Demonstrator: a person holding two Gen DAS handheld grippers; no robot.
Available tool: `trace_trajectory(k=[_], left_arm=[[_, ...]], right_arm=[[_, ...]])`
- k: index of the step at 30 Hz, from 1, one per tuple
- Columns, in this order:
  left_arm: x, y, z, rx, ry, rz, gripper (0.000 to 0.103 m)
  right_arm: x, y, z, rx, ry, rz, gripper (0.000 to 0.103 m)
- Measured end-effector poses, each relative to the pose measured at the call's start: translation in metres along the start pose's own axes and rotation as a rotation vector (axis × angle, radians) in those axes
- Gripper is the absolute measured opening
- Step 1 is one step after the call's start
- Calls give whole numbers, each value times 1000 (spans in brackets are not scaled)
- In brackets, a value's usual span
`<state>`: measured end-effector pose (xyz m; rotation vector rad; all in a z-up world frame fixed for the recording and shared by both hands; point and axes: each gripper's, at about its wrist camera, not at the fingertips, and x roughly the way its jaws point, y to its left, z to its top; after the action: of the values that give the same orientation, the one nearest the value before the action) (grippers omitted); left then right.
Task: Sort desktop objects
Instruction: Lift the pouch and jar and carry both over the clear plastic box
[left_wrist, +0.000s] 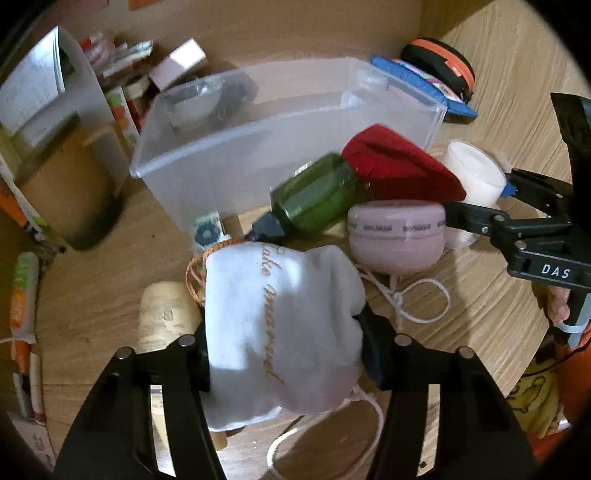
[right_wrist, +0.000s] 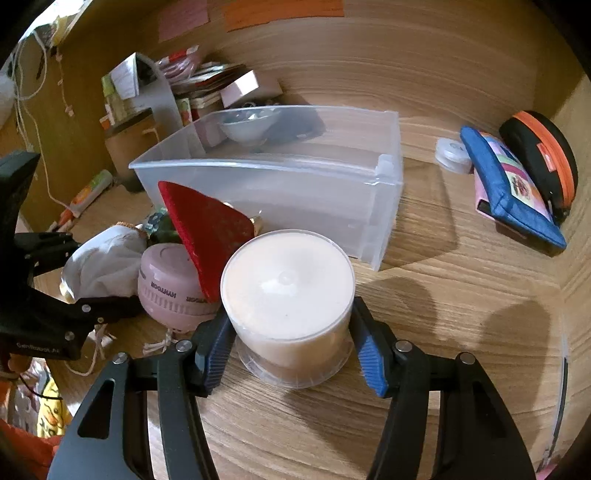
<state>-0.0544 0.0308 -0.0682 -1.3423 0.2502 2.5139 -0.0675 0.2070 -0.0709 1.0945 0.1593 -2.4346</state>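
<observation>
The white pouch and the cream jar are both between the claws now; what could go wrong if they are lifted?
1. The red pouch leans on the cream jar; lifting the jar in the right claw may tip it onto the pink jar.
2. The white pouch is soft, so it could slip out of the left claw.
3. Its cords trail by the pink jar and may snag.
</observation>
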Motion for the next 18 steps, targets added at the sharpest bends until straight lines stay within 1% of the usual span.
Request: trace_trajectory(k=[2,6,10,12,18], left_arm=[[-3,1,1,-3,-12,6,57],[-10,6,5,-24,-48,-7,57],[-23,14,6,-70,-105,-3,56],[-31,16,7,-88,-142,16,56],[-61,20,11,-118,-248,25,56]], right_arm=[[-6,-2,0,10,-13,-5,56],[-23,-3,3,19,-47,-8,56],[-41,-1,7,10,-78,-23,56],[-46,-1,10,14,-87,-13,56],[-60,4,19,11,-117,-23,56]])
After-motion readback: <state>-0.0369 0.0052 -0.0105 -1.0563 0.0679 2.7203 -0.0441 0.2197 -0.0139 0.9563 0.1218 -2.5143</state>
